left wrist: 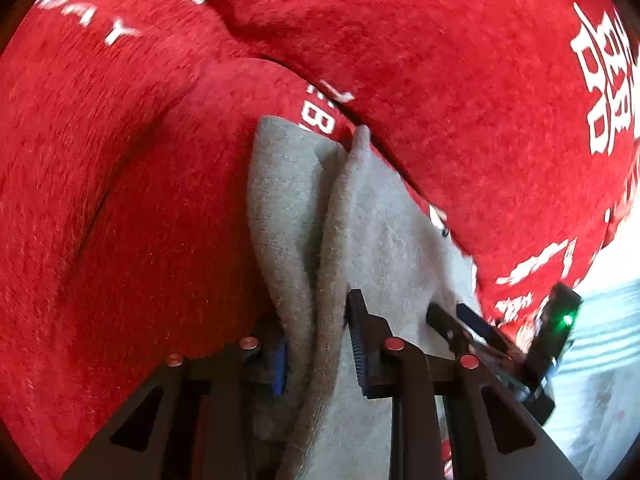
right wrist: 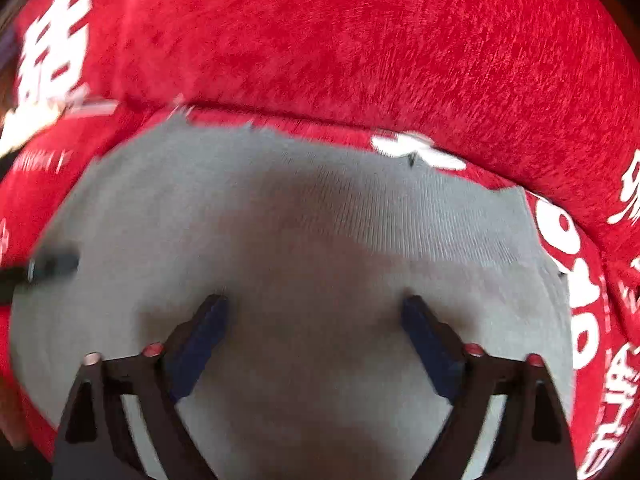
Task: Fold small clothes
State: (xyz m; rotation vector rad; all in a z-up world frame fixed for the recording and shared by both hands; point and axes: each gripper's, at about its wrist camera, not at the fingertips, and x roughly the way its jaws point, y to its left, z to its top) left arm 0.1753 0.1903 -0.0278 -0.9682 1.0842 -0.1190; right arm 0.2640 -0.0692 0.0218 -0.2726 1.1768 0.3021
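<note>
One grey garment (left wrist: pixel 372 216) lies on a red plush cover (left wrist: pixel 132 208) printed with white lettering, close under the raised red roll that runs along the cover's far edge. It is a soft, fine-ribbed knit. In the right wrist view it lies mostly flat and broad (right wrist: pixel 304 232), its far edge just short of the red roll. In the left wrist view one side of it is gathered up into a tall ridge of cloth that runs away from the camera.

The left gripper (left wrist: pixel 316 344) has its two fingers drawn in narrow on that ridge, the blue pads pressing the bunched grey cloth between them. The right gripper (right wrist: pixel 314 308) stands wide, its two blue-padded fingertips (right wrist: pixel 208 320) set down on the flat grey cloth well apart, with nothing pinched between them. It also shows at the right edge of the left wrist view (left wrist: pixel 472 316), on the same garment, a small green light glowing on its body.

Beyond the cover's right edge, a pale striped surface (left wrist: pixel 608 320) shows, blurred.
</note>
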